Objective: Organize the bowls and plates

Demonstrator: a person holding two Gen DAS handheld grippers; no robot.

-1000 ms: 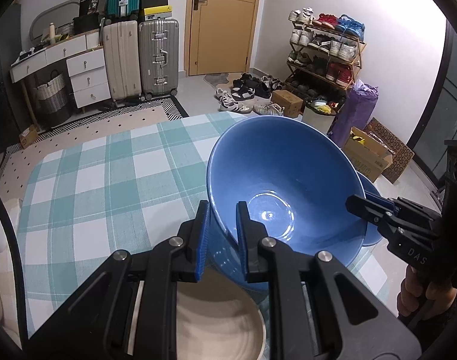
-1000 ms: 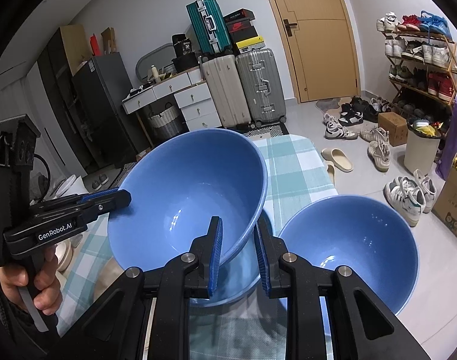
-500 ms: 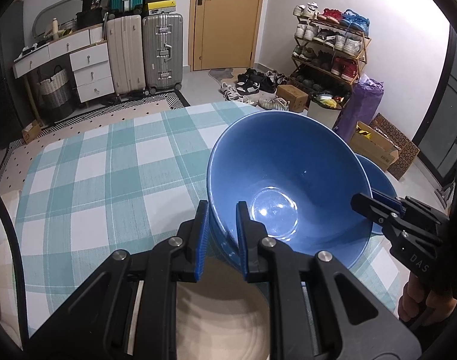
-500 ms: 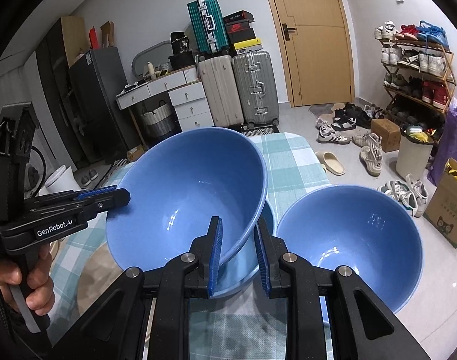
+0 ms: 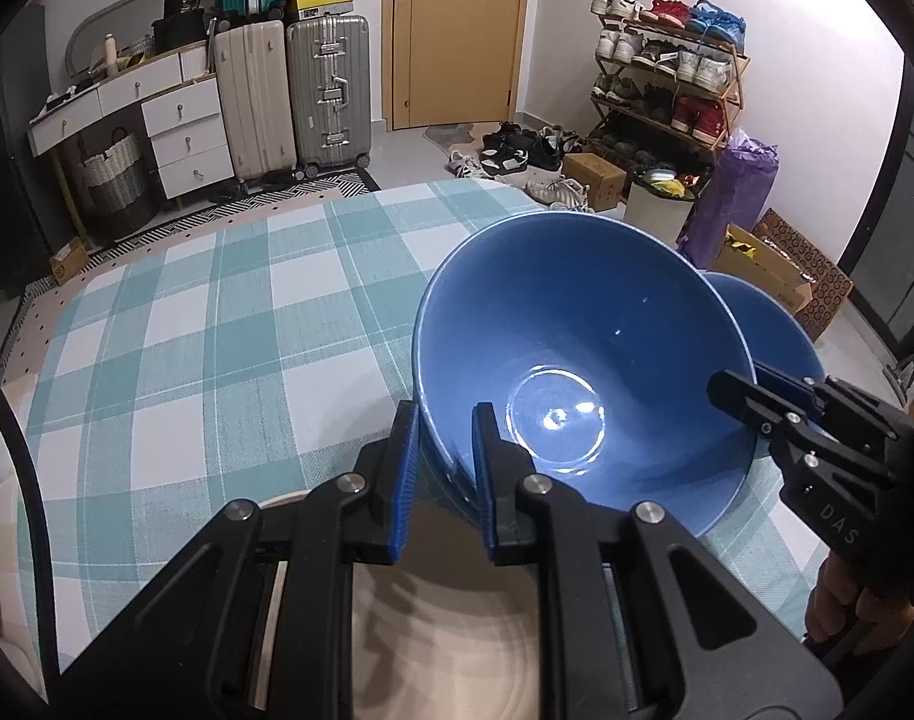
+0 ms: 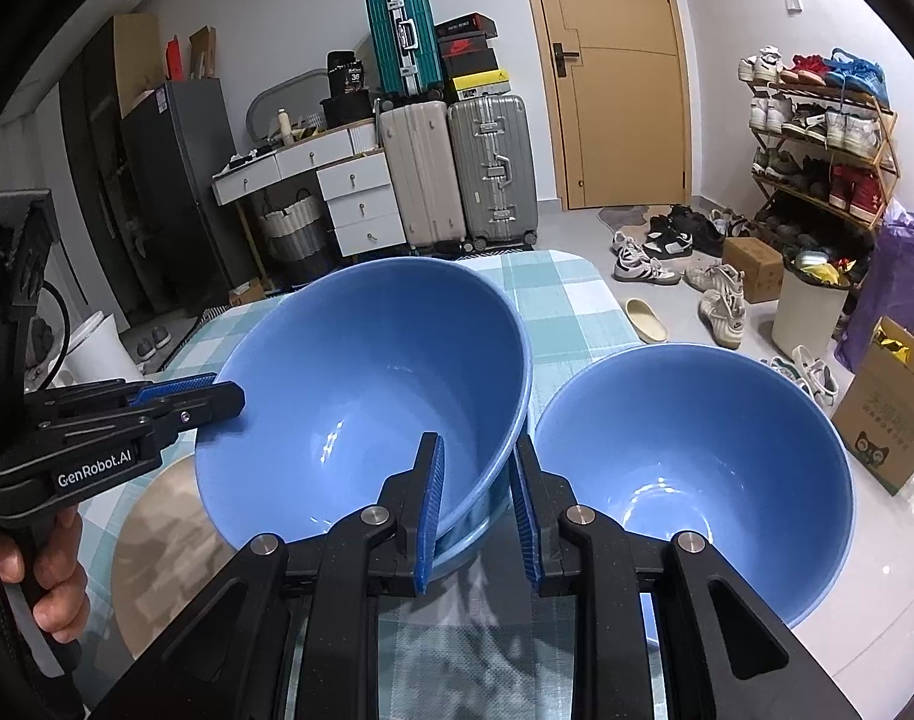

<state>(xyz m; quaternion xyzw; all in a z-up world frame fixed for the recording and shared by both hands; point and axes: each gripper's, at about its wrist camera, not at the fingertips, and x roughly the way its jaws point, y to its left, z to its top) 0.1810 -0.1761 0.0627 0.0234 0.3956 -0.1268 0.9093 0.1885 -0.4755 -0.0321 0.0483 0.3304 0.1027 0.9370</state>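
A large blue bowl (image 5: pixel 577 360) (image 6: pixel 367 396) is nested in a second blue bowl (image 6: pixel 475 531) under it on the checked tablecloth. My left gripper (image 5: pixel 444 438) grips its near rim, one finger inside and one outside. My right gripper (image 6: pixel 475 480) straddles the opposite rim with a gap on the outer side, so its hold is loosened. A third blue bowl (image 6: pixel 691 468) (image 5: pixel 769 324) sits just to the right. A beige plate (image 5: pixel 457 630) (image 6: pixel 157 528) lies under my left gripper.
The table (image 5: pixel 187 330) has a teal and white checked cloth and ends close beyond the bowls on the right. Suitcases (image 5: pixel 289 96), a white drawer unit (image 5: pixel 157 120) and a shoe rack (image 5: pixel 667 78) stand on the floor behind.
The top bowl has come down into the bowl below it. My right gripper's fingers have spread a little around the rim. My left gripper stays clamped.
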